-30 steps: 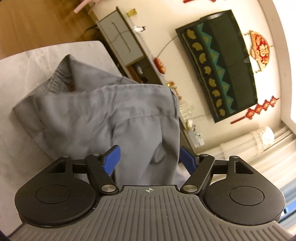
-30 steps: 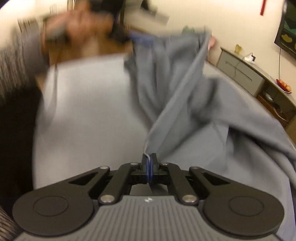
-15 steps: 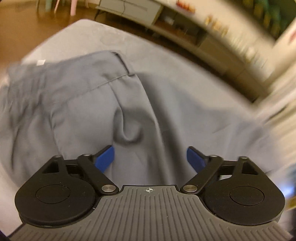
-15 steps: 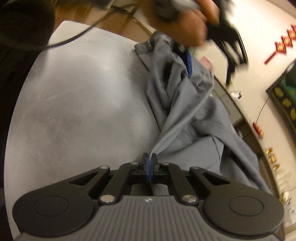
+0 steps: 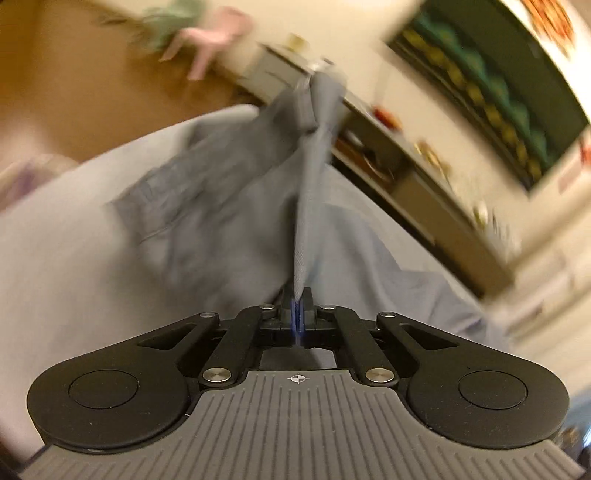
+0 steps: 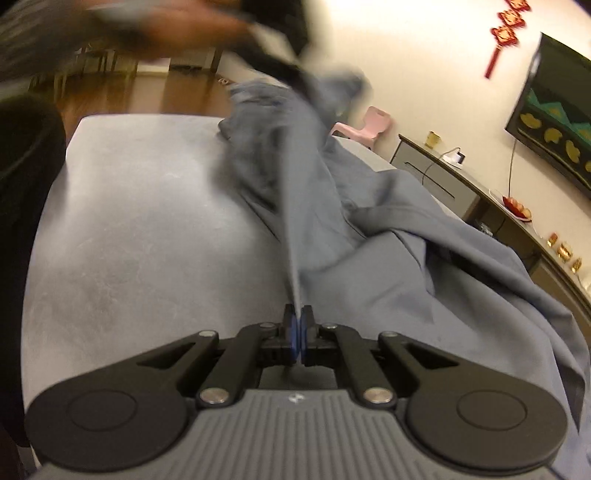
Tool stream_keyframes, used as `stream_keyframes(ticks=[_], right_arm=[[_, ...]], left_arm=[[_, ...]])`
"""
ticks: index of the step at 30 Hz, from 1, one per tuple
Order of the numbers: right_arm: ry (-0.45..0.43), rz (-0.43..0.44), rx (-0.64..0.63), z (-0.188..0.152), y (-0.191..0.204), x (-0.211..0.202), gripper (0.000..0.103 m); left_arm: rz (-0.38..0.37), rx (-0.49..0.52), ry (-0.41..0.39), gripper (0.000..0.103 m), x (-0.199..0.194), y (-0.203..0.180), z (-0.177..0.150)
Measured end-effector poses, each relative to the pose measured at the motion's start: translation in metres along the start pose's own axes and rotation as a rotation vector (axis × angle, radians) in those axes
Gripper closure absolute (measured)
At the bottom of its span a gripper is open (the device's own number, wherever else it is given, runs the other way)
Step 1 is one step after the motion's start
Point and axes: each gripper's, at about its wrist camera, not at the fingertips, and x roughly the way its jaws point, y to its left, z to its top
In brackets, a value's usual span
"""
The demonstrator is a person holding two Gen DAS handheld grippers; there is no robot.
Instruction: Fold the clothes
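I can read no words, brand names or numbers anywhere. The only marks are small emblems on my own tools: a white crosshair symbol printed on the grey ribbed housing in my left hand, and a small pale logo on the housing in my right, too small to make out. The red wall ornament is too far off to tell any characters.

Left wrist view: heavy motion blur over the grey garment, the pink chair and the items on the sideboard; none of those items can be identified. Right wrist view: the person's hand and the far end of the garment are smeared. The garment's lower right part runs off the picture's edge
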Motion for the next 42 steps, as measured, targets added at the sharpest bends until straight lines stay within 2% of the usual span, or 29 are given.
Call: stream_keyframes(ticks=[2, 3, 4, 6, 8, 11, 14, 16, 17, 18, 20, 21, 22, 23, 25, 27, 28, 30, 32, 34, 39, 42], right_arm=[[0.01, 0.012, 0.031, -0.003, -0.002, -0.002, 0.097], [0.012, 0.011, 0.038, -0.004, -0.003, -0.002, 0.097], [0.015, 0.009, 0.046, -0.004, -0.003, -0.001, 0.096], [0.013, -0.015, 0.06, -0.004, -0.001, -0.01, 0.086], [0.005, -0.053, 0.069, -0.006, -0.001, -0.023, 0.065], [0.013, -0.1, 0.094, -0.016, -0.004, -0.048, 0.059], [0.046, -0.148, 0.14, -0.03, -0.016, -0.068, 0.055], [0.071, -0.155, 0.258, -0.043, -0.031, -0.081, 0.054], [0.068, -0.135, 0.382, -0.054, -0.042, -0.092, 0.052], [0.062, -0.11, 0.514, -0.066, -0.053, -0.102, 0.05], [0.049, -0.059, 0.779, -0.09, -0.075, -0.123, 0.046], [0.041, -0.042, 0.917, -0.106, -0.086, -0.133, 0.045], [0.031, -0.046, 1.052, -0.125, -0.097, -0.143, 0.044], [0.016, -0.07, 1.162, -0.142, -0.106, -0.155, 0.043], [-0.036, -0.168, 1.341, -0.176, -0.125, -0.185, 0.041], [-0.106, -0.309, 1.5, -0.209, -0.144, -0.225, 0.034], [-0.143, -0.382, 1.578, -0.226, -0.154, -0.245, 0.027], [-0.211, -0.512, 1.718, -0.257, -0.172, -0.281, 0.024], [-0.239, -0.611, 1.832, -0.282, -0.188, -0.308, 0.023], [-0.213, -0.693, 1.871, -0.298, -0.205, -0.321, 0.022], [-0.094, -0.698, 1.902, -0.303, -0.228, -0.302, 0.023], [-0.059, -0.687, 1.902, -0.306, -0.233, -0.288, 0.041]], left_arm=[[0.011, -0.043, -0.025, 0.074, -0.015, 0.021, -0.013], [0.008, -0.066, -0.036, 0.05, -0.018, 0.029, -0.015], [0.009, -0.1, -0.046, 0.033, -0.018, 0.035, -0.015], [-0.011, -0.144, -0.03, 0.022, -0.01, 0.041, -0.013], [-0.026, -0.174, 0.029, 0.022, 0.008, 0.035, -0.012], [-0.054, -0.184, 0.056, 0.022, 0.021, 0.028, -0.013], [-0.068, -0.206, 0.016, 0.021, 0.014, 0.024, -0.014], [-0.085, -0.175, 0.002, 0.014, 0.009, 0.018, -0.012], [-0.075, -0.15, 0.016, 0.013, 0.012, 0.013, -0.011], [-0.046, -0.131, 0.039, 0.017, 0.022, 0.01, -0.009], [-0.014, -0.09, 0.078, 0.039, 0.041, 0.004, -0.008], [-0.041, -0.05, 0.094, 0.074, 0.052, 0.0, -0.009], [-0.079, -0.007, 0.111, 0.096, 0.061, -0.004, -0.008], [-0.104, 0.029, 0.119, 0.103, 0.067, -0.008, -0.005], [-0.133, 0.041, 0.076, 0.103, 0.064, -0.013, 0.004], [-0.192, 0.016, 0.034, 0.103, 0.053, -0.011, 0.013], [-0.218, 0.001, 0.015, 0.103, 0.047, -0.009, 0.016], [-0.233, -0.002, 0.008, 0.103, 0.04, -0.004, 0.018], [-0.235, -0.002, 0.021, 0.103, 0.038, 0.001, 0.013], [-0.231, -0.005, 0.034, 0.103, 0.036, 0.011, 0.005], [-0.2, -0.011, 0.034, 0.103, 0.039, 0.019, -0.001], [-0.187, -0.014, 0.036, 0.098, 0.045, 0.019, 0.001]])
